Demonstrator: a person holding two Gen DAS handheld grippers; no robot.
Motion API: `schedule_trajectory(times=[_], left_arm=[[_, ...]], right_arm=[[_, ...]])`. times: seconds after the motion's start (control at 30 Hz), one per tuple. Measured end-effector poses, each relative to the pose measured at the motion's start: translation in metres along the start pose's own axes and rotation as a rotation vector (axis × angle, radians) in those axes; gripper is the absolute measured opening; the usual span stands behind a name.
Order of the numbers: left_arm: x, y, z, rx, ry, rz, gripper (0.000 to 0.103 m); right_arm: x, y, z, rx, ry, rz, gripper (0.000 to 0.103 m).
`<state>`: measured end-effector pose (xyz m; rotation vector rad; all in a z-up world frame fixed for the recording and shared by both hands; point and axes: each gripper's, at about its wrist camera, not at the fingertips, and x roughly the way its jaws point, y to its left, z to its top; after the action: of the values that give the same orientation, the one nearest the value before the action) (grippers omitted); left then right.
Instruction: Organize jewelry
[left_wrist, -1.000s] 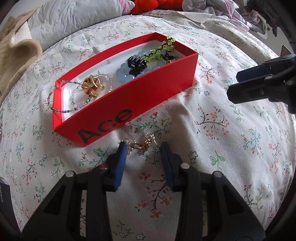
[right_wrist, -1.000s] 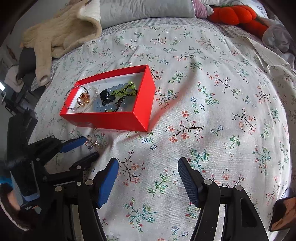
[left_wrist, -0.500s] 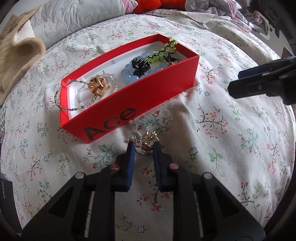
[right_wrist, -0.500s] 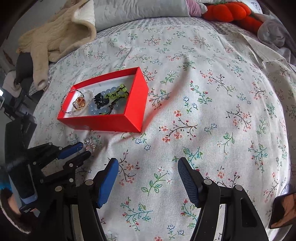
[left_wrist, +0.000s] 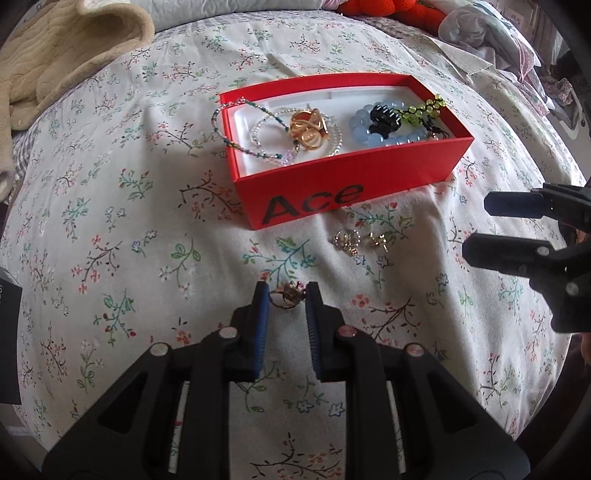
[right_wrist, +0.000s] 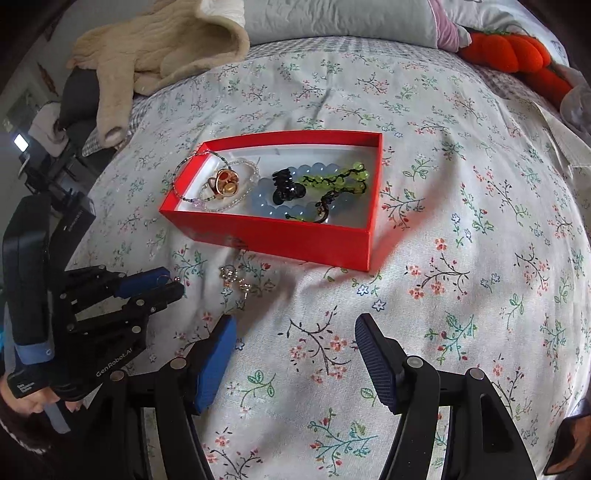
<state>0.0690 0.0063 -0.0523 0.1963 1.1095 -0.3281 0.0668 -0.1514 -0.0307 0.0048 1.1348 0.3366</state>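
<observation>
1. Between left gripper (left_wrist: 287, 295) pads: small gold jewelry piece (left_wrist: 288, 296), clamped, off the bedspread (left_wrist: 110, 221).
2. Right gripper (right_wrist: 295, 343) jaws wide, empty, bare fabric ahead.
3. Two more pieces (left_wrist: 360, 240) lie near the red box (left_wrist: 351, 177) front wall.
4. Versus a second ago: left jaws narrowed, lifted one piece back from the box.

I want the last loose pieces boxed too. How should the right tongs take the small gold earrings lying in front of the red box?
Come from above, straddling one earring and pinching its body. They lie flat on the soft bedspread, just clear of the red box wall, so a side approach would likely snag fabric.
</observation>
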Motion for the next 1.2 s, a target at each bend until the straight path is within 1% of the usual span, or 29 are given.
schedule_trajectory(times=[0.13, 0.17, 0.23, 0.27, 0.43, 0.5, 0.53, 0.6, 0.7, 0.9, 1.0, 1.13, 1.2], left_arm=[[-0.005, 0.010, -0.004, -0.018, 0.000, -0.007, 0.022], [-0.006, 0.012, -0.005, -0.021, 0.000, -0.011, 0.022], [-0.007, 0.016, -0.007, -0.022, 0.004, -0.018, 0.022], [-0.007, 0.017, -0.008, -0.023, 0.004, -0.020, 0.022], [-0.008, 0.024, -0.011, -0.030, 0.002, -0.035, 0.022], [-0.009, 0.028, -0.011, -0.036, 0.001, -0.041, 0.022], [-0.009, 0.029, -0.012, -0.040, 0.002, -0.043, 0.022], [-0.009, 0.032, -0.013, -0.047, 0.003, -0.046, 0.022], [-0.007, 0.035, -0.013, -0.052, 0.005, -0.048, 0.022], [-0.005, 0.037, -0.014, -0.058, 0.013, -0.048, 0.022], [-0.004, 0.038, -0.014, -0.065, 0.016, -0.051, 0.022], [-0.002, 0.036, -0.013, -0.063, 0.019, -0.045, 0.022], [-0.001, 0.036, -0.013, -0.064, 0.022, -0.042, 0.022]], right_arm=[[0.016, 0.023, -0.007, -0.127, 0.011, 0.018, 0.067], [0.019, 0.028, -0.009, -0.151, 0.007, 0.024, 0.066], [0.023, 0.036, -0.011, -0.190, 0.000, 0.033, 0.059], [0.026, 0.039, -0.011, -0.199, -0.002, 0.039, 0.054], [0.032, 0.041, -0.004, -0.178, -0.019, 0.066, 0.048], [0.033, 0.041, 0.000, -0.168, -0.029, 0.069, 0.041], [0.033, 0.041, 0.001, -0.165, -0.028, 0.070, 0.039], [0.038, 0.041, 0.003, -0.157, -0.010, 0.058, 0.035], [0.048, 0.041, 0.005, -0.155, 0.018, 0.032, 0.033], [0.059, 0.044, 0.013, -0.157, 0.030, -0.003, 0.031], [0.062, 0.046, 0.015, -0.154, 0.043, -0.033, 0.024], [0.065, 0.046, 0.018, -0.139, 0.060, -0.037, 0.020], [0.066, 0.045, 0.019, -0.134, 0.066, -0.042, 0.013]])
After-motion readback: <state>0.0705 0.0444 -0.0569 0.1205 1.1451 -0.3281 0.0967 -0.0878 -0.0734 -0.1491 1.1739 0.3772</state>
